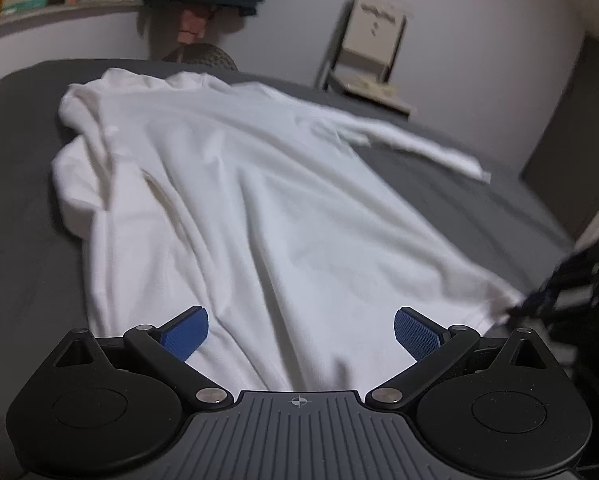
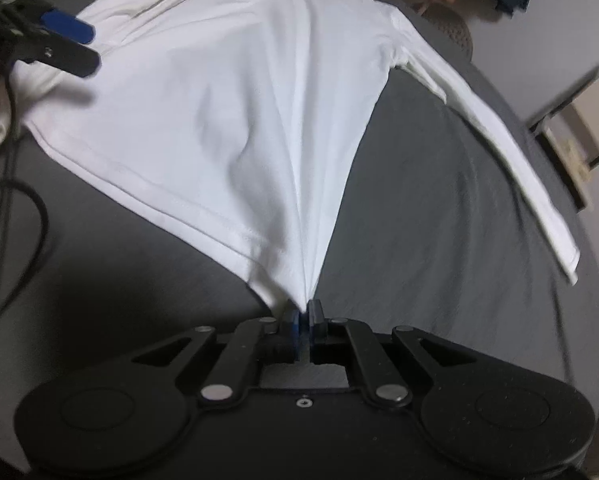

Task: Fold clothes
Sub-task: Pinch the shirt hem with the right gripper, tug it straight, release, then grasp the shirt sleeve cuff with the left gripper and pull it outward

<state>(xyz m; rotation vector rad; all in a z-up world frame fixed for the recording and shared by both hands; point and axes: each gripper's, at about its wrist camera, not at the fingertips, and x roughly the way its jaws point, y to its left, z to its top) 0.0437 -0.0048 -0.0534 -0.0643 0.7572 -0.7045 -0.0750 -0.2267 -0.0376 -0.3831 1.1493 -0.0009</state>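
White long-sleeved shirt lies spread on grey bed sheet, body mostly flat, shallow wrinkles running lengthwise. One sleeve stretched straight out to the side; the opposite sleeve bunched against the body. No fold made yet as far as visible: judged to be the flattening stage, all folds left to do.

Right gripper: fingers pinched together on the hem corner, cloth drawn taut into a fan of creases toward the grip. Left gripper: fingers wide apart over the hem, nothing between them.

Surroundings: black cable looping on the sheet near the hem, could snag. Chair by the wall, well apart.
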